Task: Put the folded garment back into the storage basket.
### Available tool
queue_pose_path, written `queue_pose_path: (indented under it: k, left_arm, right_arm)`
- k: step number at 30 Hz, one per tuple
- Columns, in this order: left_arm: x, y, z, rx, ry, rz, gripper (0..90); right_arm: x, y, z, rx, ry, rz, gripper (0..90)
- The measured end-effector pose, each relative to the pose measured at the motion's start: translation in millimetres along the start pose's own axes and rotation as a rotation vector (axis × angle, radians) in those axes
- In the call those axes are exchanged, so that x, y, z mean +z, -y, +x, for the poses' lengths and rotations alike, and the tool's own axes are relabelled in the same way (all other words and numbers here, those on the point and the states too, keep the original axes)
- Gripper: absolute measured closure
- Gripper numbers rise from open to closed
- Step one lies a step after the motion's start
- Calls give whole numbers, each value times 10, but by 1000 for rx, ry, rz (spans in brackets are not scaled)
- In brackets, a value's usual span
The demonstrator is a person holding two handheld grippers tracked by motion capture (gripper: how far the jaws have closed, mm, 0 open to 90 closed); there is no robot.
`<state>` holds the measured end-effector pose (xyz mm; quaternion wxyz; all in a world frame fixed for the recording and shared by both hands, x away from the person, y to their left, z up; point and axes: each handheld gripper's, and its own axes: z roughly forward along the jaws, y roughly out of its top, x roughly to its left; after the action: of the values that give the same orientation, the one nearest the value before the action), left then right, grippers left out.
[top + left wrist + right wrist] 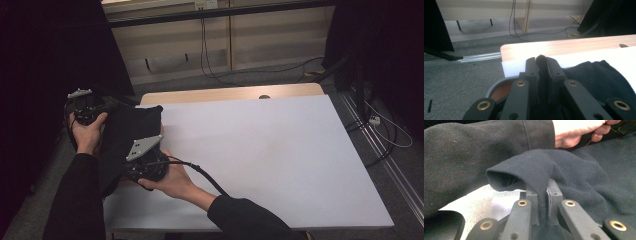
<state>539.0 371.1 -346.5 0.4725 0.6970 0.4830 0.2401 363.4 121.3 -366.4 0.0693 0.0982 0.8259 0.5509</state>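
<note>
At table's 9 o'clock edge, left gripper pinches the far corner of a dark cloth, jaws nearly together with fabric poking out between the tips. Right gripper, toward 7 o'clock, is clamped on a near fold of the same cloth. Cloth bunches between them over the left edge of the white sheet, part hanging off. Step looks like laying it out on the table; next move likely calls for pulling both corners toward 3 o'clock and flattening. Left forearm reaches straight ahead; right forearm crosses in from 5 o'clock, palm up.
</note>
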Motion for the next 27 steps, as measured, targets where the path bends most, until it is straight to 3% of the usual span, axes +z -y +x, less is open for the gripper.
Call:
queue_pose_path:
  k: [14, 27]
  left_arm:
    - [118, 149, 63, 9, -35, 60, 812]
    - [142, 190, 76, 32, -33, 103, 810]
  right_arm:
    - [88, 40, -13, 13, 3, 3, 834]
    - [154, 68, -1, 23, -7, 6, 834]
